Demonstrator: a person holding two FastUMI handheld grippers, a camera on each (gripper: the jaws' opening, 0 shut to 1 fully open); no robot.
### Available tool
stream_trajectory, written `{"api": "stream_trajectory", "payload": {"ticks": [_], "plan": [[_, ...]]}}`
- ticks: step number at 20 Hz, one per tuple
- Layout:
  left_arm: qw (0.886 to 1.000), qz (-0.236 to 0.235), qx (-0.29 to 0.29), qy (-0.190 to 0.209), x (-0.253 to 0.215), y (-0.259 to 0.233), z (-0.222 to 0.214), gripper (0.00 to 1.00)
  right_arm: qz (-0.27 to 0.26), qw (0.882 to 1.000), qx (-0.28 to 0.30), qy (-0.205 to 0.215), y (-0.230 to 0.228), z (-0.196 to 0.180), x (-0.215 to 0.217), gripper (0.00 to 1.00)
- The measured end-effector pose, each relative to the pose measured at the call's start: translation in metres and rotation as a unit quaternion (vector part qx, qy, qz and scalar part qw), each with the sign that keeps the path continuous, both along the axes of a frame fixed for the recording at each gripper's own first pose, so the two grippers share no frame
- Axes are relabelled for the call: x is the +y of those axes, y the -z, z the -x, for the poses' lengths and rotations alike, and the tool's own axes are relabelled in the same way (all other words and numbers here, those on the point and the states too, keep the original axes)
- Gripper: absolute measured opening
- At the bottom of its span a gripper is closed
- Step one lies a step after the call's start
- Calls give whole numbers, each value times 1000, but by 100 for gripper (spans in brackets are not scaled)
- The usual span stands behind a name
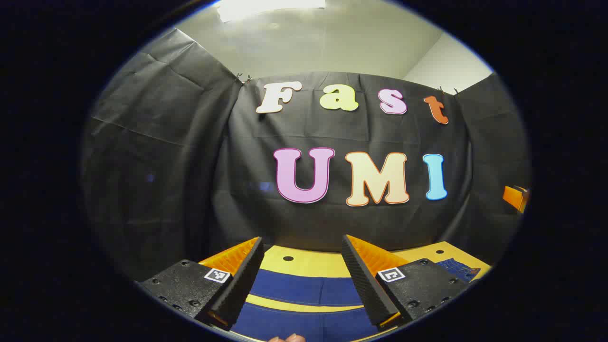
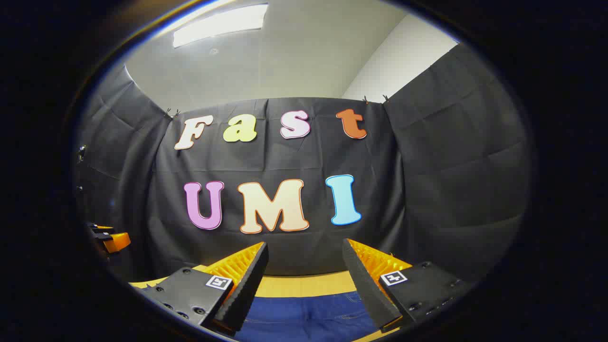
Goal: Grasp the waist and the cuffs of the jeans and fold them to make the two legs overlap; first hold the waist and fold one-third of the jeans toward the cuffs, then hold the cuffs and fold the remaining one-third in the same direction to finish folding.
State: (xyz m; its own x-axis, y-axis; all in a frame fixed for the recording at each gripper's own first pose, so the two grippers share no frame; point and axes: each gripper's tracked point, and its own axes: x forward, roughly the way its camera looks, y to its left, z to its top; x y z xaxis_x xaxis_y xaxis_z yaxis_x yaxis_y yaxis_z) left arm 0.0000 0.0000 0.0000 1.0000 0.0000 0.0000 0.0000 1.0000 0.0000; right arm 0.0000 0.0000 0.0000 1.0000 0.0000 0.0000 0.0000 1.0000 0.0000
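Dark blue jeans (image 1: 304,290) lie flat on the yellow table (image 1: 308,262). In the left gripper view the two legs show as two blue bands with a strip of table between them. My left gripper (image 1: 301,240) hovers above them, open, with nothing between its fingers. More denim with stitching (image 1: 458,269) shows at the right of that view. In the right gripper view the jeans (image 2: 308,317) spread under my right gripper (image 2: 304,243), which is open and holds nothing. The denim there has seams and a pocket line.
The black cloth wall stands close behind the table's far edge (image 2: 304,286). A small round hole (image 1: 288,258) marks the tabletop. The other gripper shows at the far right (image 1: 515,197) of the left gripper view and at the far left (image 2: 111,240) of the right one. Fingertips of a hand (image 1: 287,338) show at the bottom edge.
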Motion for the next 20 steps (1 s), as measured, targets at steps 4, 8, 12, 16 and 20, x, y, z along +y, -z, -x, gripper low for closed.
{"api": "stream_trajectory", "payload": {"ticks": [4,8,12,16,20], "plan": [[1000,4,-1,-1,0,1,3,96,4,1000,3,-2,3,-3,-5,100],[1000,-7,1,-7,3,3,5,96,2,1000,5,-5,4,-3,-5,97],[1000,-9,6,-8,4,7,11,96,5,1000,4,-12,2,-4,-2,97],[1000,-22,13,-3,7,17,14,96,4,1000,9,-16,7,-2,1,94],[997,-65,36,24,12,43,24,96,9,1000,19,-16,19,2,4,96]]}}
